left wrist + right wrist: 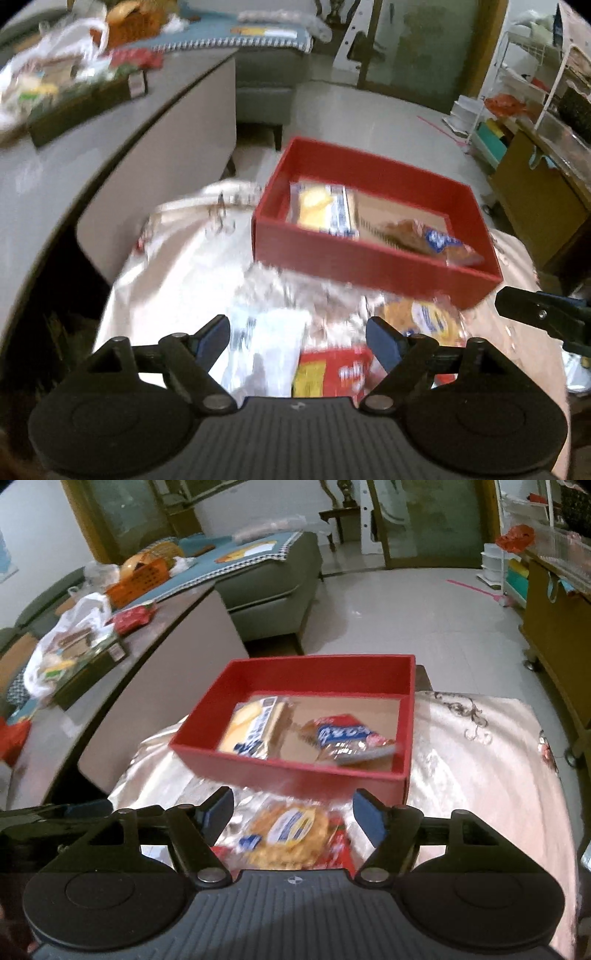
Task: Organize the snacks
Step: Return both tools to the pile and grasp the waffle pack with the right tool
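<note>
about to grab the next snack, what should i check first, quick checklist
1. Right tongs open: ok.
2. Left tongs open: ok.
3. Round cracker pack lies between the right tongs' fingers: ok.
4. Red box has bare floor left beside the yellow pack and the blue pack: ok.
5. Red packet free of the cracker pack: cannot tell, blurred.

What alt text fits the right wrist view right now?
Open right tongs hover over a round cracker packet lying before a red box. The box holds a yellow snack pack and a blue-labelled pack.
</note>
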The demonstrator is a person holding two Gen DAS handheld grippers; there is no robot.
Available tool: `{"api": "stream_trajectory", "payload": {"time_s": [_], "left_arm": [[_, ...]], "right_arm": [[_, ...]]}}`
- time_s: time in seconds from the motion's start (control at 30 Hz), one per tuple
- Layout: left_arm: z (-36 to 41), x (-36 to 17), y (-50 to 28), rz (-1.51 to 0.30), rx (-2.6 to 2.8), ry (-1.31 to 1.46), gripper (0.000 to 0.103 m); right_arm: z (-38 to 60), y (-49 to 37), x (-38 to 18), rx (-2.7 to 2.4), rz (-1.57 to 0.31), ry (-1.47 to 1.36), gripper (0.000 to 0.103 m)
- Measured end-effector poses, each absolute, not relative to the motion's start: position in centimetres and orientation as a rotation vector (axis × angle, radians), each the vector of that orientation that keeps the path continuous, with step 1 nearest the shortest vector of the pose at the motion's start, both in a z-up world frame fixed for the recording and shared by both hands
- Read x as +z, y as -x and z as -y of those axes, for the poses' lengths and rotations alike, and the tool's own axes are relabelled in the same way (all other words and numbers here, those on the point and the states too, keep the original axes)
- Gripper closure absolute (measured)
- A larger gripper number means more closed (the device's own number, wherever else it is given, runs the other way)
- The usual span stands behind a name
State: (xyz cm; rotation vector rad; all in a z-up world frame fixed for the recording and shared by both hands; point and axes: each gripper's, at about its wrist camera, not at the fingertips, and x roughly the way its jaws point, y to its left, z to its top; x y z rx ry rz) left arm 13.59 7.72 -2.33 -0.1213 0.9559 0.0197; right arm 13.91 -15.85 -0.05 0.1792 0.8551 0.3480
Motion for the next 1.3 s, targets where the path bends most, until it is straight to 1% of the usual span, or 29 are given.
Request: {"api": "stream_trajectory", "payload": {"time_s": [0.07,0.3,0.53,0.67,0.8,0.87,0.93,0.97,1.03,1.1,1.17,1.3], "left_arm": [[-8.1,-2.7,-12.7,-0.977,0.012,0.14,0.028],[-10.4,-4.5,-11.7,-1.019,0.087,0.16,0.025],[-11.9,-7.8,-13.4,-1.089,0.121,0.305,0.025],[-10.7,-9.0,-14.9,-1.088,0.122,0.267,0.025],[-10.0,-11.0,-16.1,-1.128,0.154,0.222,0.025],[-9.9,-11.6,-16.3,-1.122,0.163,0.22,0.02],[-9.7,-11.6,-16.2,-1.123,0.171,0.211,0.02],[-9.8,-11.5,-16.1,-1.126,0.173,0.212,0.022],[-9.9,-11.2,-15.8,-1.132,0.188,0.204,0.044],[-10.5,-10.7,-15.4,-1.141,0.176,0.239,0.054],[-11.0,-10.2,-14.8,-1.146,0.155,0.285,0.057],[-11.1,-9.2,-14.1,-1.129,0.137,0.277,0.06]], "right_arm": [[15.7,-13.1,-0.2,0.36,-0.865,-0.174,0.02],[15.8,-11.1,-1.1,0.387,-0.907,-0.147,0.02],[15.5,-10.9,-1.6,0.422,-0.932,-0.146,0.019],[15.5,-10.8,-1.3,0.439,-0.924,-0.159,0.018],[16.0,-11.1,-1.5,0.431,-0.933,-0.169,0.017],[16.4,-11.4,-1.8,0.421,-0.942,-0.176,0.017],[16.7,-11.7,-2.1,0.411,-0.952,-0.183,0.017],[16.7,-11.9,-2.2,0.408,-0.957,-0.184,0.017],[16.6,-12.3,-2.4,0.406,-0.964,-0.186,0.017],[16.2,-12.7,-2.5,0.416,-0.968,-0.182,0.017],[15.4,-13.1,-2.5,0.429,-0.97,-0.165,0.017],[14.3,-14.5,-3.3,0.413,-0.993,-0.15,0.016]]}}
